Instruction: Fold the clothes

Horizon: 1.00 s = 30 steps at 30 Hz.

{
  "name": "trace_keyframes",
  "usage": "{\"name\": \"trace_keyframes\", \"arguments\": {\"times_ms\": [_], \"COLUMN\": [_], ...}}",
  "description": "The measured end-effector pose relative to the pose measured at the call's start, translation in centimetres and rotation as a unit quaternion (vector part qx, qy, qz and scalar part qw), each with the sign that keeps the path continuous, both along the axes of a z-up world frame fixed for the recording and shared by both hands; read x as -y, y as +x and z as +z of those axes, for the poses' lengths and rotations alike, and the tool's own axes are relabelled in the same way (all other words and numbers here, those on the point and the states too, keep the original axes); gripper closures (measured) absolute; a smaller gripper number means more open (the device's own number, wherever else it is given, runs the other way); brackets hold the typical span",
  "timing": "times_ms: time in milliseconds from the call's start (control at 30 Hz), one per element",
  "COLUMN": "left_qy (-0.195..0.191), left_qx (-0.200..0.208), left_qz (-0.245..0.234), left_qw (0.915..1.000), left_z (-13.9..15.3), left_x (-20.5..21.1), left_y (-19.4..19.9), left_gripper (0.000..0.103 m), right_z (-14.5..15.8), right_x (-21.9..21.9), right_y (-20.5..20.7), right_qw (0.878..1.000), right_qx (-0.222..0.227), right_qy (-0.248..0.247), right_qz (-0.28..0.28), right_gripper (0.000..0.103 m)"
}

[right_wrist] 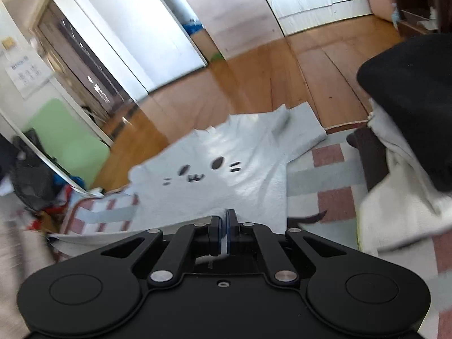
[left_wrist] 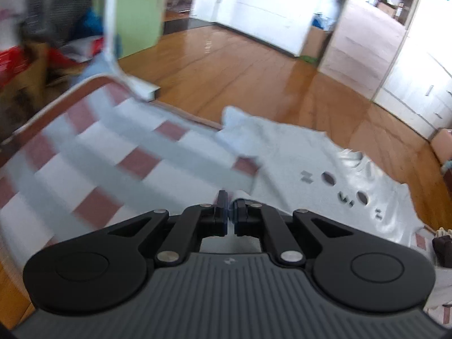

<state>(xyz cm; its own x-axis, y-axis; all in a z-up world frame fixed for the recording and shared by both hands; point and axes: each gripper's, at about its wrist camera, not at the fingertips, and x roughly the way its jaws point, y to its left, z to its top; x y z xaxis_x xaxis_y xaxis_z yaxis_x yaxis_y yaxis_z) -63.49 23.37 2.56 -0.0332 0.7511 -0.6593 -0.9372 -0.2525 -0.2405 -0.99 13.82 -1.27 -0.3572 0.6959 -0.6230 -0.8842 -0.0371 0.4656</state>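
A pale blue T-shirt (left_wrist: 296, 152) with a dark cat-face print lies spread over a checked mat (left_wrist: 99, 169), its far part hanging out over the wooden floor. My left gripper (left_wrist: 230, 212) is shut at the shirt's near edge, where the fabric runs up between its fingertips. In the right wrist view the same shirt (right_wrist: 226, 175) stretches away from my right gripper (right_wrist: 224, 226), which is shut on the near hem. A strip of cloth shows between its pads. Both views are blurred by motion.
The red, grey and white mat (right_wrist: 330, 175) lies on a wooden floor (left_wrist: 240, 79). A white garment heap (right_wrist: 395, 212) under black cloth (right_wrist: 409, 99) sits at the right. A white frame (left_wrist: 113, 42) and clutter stand at the left, with cupboards behind.
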Motion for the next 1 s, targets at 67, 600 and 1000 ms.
{"name": "trace_keyframes", "arguments": {"times_ms": [67, 600, 1000], "left_qy": [0.002, -0.026, -0.155], "left_qx": [-0.007, -0.055, -0.065], "left_qz": [-0.014, -0.081, -0.121], "left_qw": [0.9999, 0.9949, 0.9784], "left_z": [-0.5, -7.1, -10.2], "left_x": [-4.0, -26.7, -43.8], "left_y": [-0.1, 1.7, 2.5], "left_gripper": [0.099, 0.099, 0.090], "right_z": [-0.9, -5.1, -5.8], "right_x": [-4.0, -25.6, -37.0], "right_y": [0.1, 2.0, 2.2], "right_qw": [1.000, 0.998, 0.997], "right_qx": [0.023, 0.051, 0.047], "right_qy": [-0.003, 0.006, -0.036], "right_qz": [0.009, -0.029, -0.057], "right_gripper": [0.099, 0.099, 0.099]}}
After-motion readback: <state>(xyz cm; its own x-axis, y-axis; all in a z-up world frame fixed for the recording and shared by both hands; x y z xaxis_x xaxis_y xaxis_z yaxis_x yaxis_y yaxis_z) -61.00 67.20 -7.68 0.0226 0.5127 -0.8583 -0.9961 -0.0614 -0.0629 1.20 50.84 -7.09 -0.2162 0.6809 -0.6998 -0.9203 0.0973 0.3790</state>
